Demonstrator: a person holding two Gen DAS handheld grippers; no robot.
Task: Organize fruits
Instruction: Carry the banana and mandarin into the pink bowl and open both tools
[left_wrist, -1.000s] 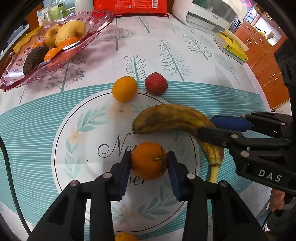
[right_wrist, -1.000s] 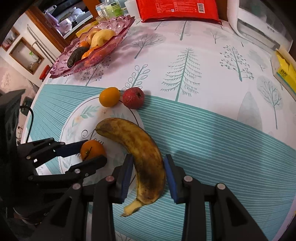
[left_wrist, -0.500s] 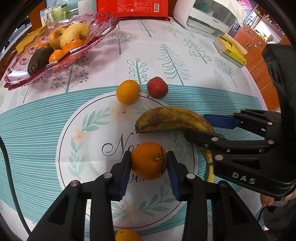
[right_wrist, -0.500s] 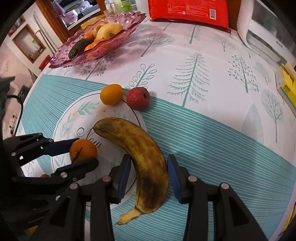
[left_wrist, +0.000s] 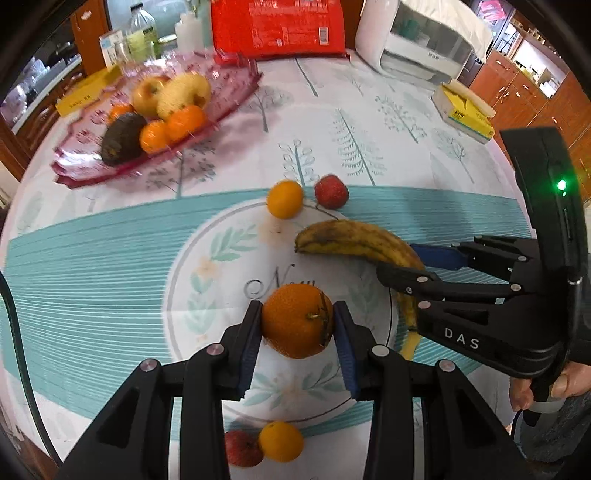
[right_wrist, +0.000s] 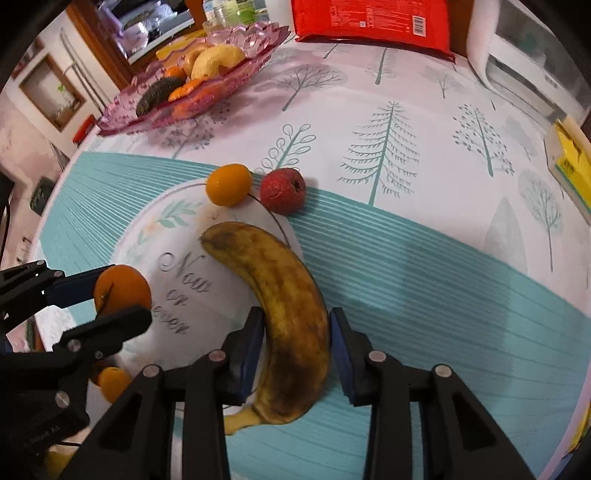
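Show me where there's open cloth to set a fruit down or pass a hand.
Open: the tree-printed cloth between the pink fruit tray, the red bag and the yellow box; also the teal stripes right of the banana. Crowded: the round print, where banana, gripped orange, small orange and red fruit cluster.

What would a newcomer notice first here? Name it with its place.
Front and centre, the left gripper is clamped on an orange, while the right gripper is closed on a brown-spotted banana beside it. At the far left, a pink tray holds more fruit.
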